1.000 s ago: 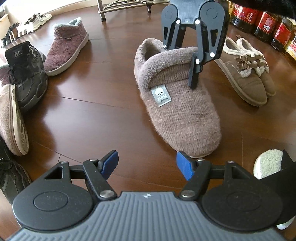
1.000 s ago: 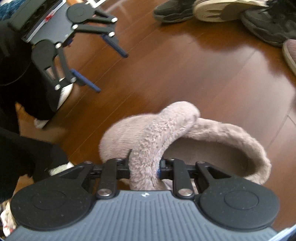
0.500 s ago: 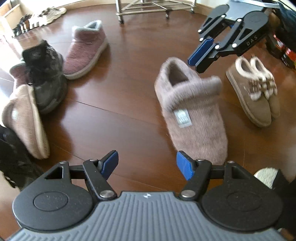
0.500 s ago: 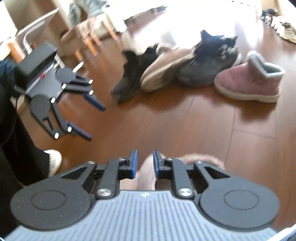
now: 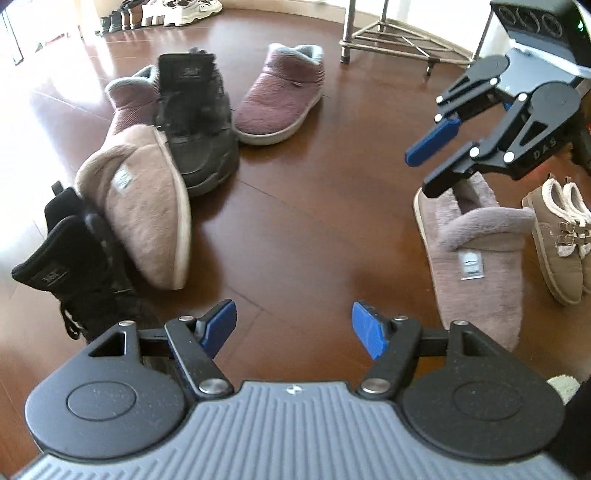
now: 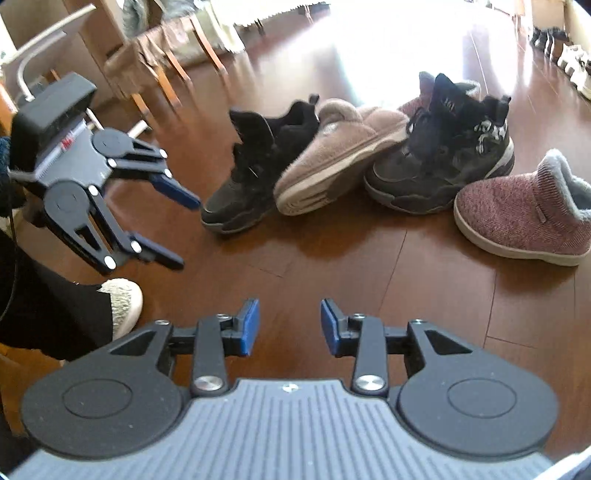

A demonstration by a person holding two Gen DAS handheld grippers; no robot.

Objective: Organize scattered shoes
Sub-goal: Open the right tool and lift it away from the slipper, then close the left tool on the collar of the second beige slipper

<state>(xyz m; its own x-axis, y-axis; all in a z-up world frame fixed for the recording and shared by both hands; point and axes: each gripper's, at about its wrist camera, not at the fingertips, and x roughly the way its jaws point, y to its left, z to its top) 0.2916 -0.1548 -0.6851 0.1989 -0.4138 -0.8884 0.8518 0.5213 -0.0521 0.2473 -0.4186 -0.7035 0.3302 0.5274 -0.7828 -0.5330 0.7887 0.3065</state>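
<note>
**Soft slippers: take them by the cuff**

The tipped beige slipper [image 5: 147,206] leans in the pile at 10 o'clock; its plush mate [image 5: 476,258] stands at 3. Both look light, floppy; pinch the collar. Left gripper [image 5: 293,325] gapes wide, empty; right gripper [image 6: 289,326], jaws just reopening, holds nothing.

A row of shoes [image 5: 162,13] at the upper left edge is too small to tell apart, and the buckled brown pair [image 5: 563,236] is cut off at right.

"DAS" printed on the right tool [image 5: 432,162]
</note>
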